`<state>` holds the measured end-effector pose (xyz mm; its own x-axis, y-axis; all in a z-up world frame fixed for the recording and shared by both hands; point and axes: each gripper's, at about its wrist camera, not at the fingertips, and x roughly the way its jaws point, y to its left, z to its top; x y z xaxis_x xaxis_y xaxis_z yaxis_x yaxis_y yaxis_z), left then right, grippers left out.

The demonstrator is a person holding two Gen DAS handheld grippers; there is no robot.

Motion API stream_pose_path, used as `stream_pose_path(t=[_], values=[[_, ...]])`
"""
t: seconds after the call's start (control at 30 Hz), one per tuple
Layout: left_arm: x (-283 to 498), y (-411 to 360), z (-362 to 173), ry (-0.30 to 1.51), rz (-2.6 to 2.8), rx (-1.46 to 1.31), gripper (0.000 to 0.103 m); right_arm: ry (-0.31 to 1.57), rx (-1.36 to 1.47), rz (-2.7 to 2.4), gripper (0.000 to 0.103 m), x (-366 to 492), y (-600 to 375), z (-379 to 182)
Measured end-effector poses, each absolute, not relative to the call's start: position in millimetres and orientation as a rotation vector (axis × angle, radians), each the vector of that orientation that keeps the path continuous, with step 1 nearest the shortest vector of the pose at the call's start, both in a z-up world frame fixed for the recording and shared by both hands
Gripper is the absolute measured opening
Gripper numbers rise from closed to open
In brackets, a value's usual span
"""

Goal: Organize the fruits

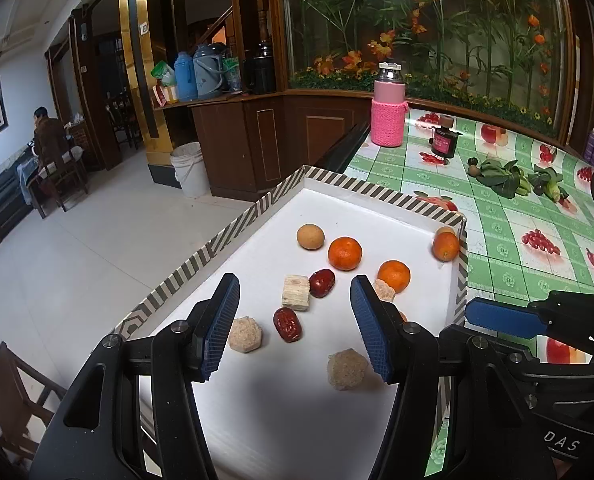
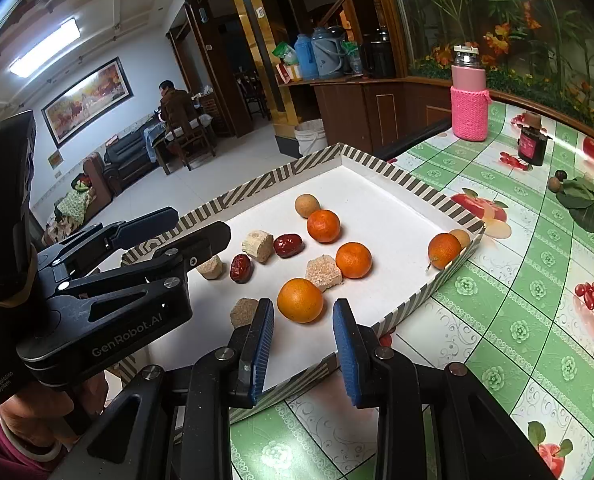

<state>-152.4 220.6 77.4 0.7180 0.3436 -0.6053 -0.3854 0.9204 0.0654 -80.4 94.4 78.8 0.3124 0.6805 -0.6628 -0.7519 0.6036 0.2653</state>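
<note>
Four oranges, two red dates, four puffed-rice cakes in tray, both tools, left tool, right tool, open, empty.

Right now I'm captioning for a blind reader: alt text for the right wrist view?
A white tray with a striped rim holds four oranges, red dates and puffed-grain cakes on a green fruit-print tablecloth. The right gripper hangs open before the nearest orange.
</note>
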Motion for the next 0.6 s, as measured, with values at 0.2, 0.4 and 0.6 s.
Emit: stream_pose_path(t=[0.2,0.4,0.6], values=[[-152.4,219.9,76.5,0.656,0.407,-0.072,0.058,0.828,-0.104,0.947,0.029,-80.1,94.7,78.0],[-153.4,222.9,75.8,0.659,0.41,-0.081,0.058,0.829,-0.102,0.948,0.029,-79.7,95.0,77.7],[-154.6,221.4,77.9,0.65,0.42,-0.06,0.058,0.829,-0.093,0.943,0.029,-77.7,92.6,78.4]])
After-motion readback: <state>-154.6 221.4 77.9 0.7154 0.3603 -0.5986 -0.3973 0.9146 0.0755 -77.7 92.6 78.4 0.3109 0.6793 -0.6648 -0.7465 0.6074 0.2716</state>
